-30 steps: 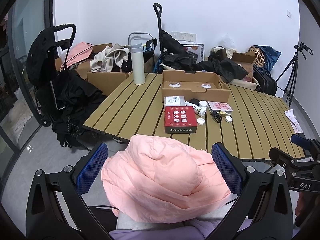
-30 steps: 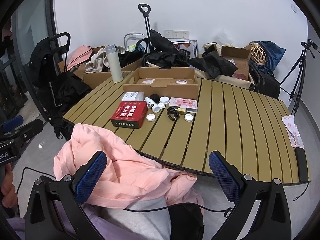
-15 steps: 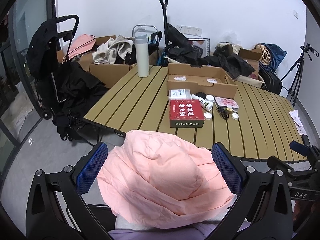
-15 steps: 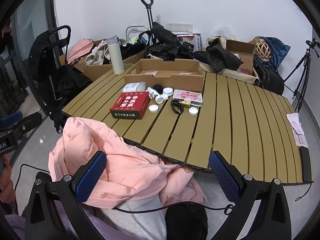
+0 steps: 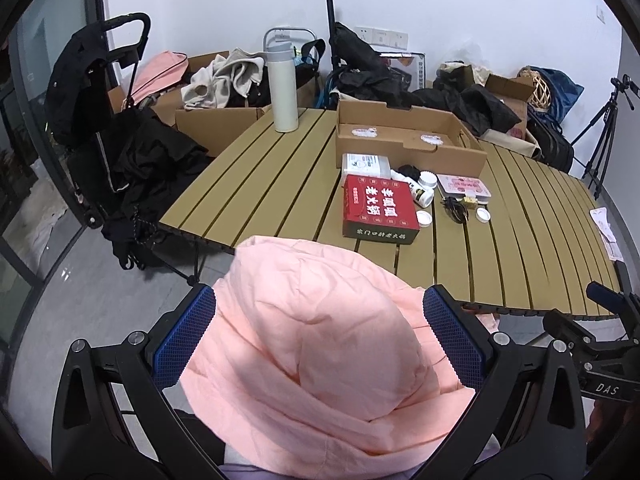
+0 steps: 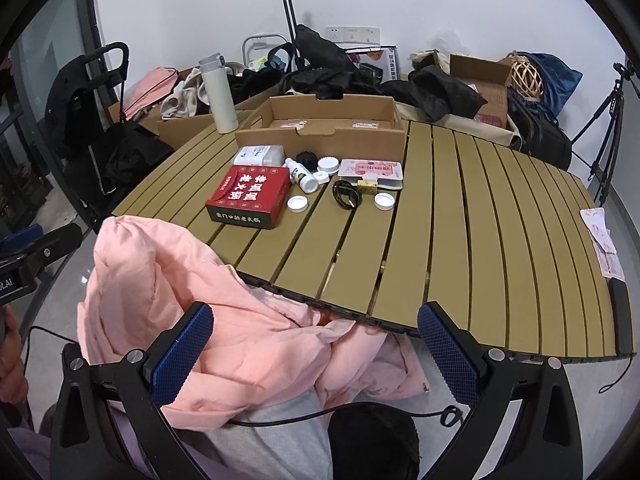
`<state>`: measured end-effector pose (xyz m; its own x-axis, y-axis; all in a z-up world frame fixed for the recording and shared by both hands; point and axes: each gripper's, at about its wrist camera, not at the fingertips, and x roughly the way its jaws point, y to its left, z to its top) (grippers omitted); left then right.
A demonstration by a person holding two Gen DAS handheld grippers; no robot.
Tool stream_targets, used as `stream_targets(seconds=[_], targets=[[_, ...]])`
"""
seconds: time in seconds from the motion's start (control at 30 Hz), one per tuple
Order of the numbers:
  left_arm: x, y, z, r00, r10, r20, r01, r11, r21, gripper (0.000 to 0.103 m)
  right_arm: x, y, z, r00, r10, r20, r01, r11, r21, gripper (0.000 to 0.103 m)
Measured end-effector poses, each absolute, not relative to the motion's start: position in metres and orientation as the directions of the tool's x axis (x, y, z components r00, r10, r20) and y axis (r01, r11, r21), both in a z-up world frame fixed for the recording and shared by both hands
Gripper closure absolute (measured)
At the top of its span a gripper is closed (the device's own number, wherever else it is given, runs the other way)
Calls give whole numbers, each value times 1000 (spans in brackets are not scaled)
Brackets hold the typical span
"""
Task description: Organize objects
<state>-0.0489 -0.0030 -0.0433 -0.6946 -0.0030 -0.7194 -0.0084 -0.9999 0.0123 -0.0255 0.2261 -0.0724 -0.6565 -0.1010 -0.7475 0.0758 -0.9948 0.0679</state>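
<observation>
A pink jacket (image 5: pixel 320 352) lies bunched in a person's lap below the near edge of the slatted table (image 5: pixel 256 184). My left gripper (image 5: pixel 318 332) is open, its blue pads either side of the jacket's hood. In the right wrist view my right gripper (image 6: pixel 316 344) is open too, over the jacket (image 6: pixel 208 304). On the table lie a red box (image 6: pixel 250 194), a white bottle on its side (image 6: pixel 304 176), a black cable (image 6: pixel 346 194), a pink packet (image 6: pixel 370 168), loose white caps and a small white box (image 6: pixel 256 156). Behind them stands an open cardboard tray (image 6: pixel 320 136).
A white thermos (image 5: pixel 282 88) stands at the table's far left. A black stroller (image 5: pixel 100 100) and cardboard boxes of clothes crowd the left and back. A tripod (image 6: pixel 612 120) stands at the right. A paper slip (image 6: pixel 602 240) and a dark phone (image 6: pixel 622 316) lie at the table's right edge.
Both views have shifted a little, so the things on the table sit higher in the frame. Both grippers stay open over the pink jacket.
</observation>
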Motion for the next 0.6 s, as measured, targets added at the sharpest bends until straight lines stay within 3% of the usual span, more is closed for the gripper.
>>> stream_targets(seconds=[0.27, 0.43, 0.53, 0.6], targets=[[-73, 7, -57, -671, 37, -741, -60, -998, 4, 0, -40, 235, -71, -685, -104, -721, 66, -995, 80, 0], [-109, 8, -65, -677, 37, -735, -68, -998, 13, 0, -66, 233, -68, -751, -122, -649, 134, -991, 31, 0], [-148, 2, -81, -655, 81, -751, -95, -995, -25, 0, -107, 224, -90, -660, -138, -739, 200, -980, 4, 0], [-180, -2, -98, -609, 132, -782, -121, -990, -74, 2, -134, 227, -103, -622, -193, -759, 179, -979, 102, 0]])
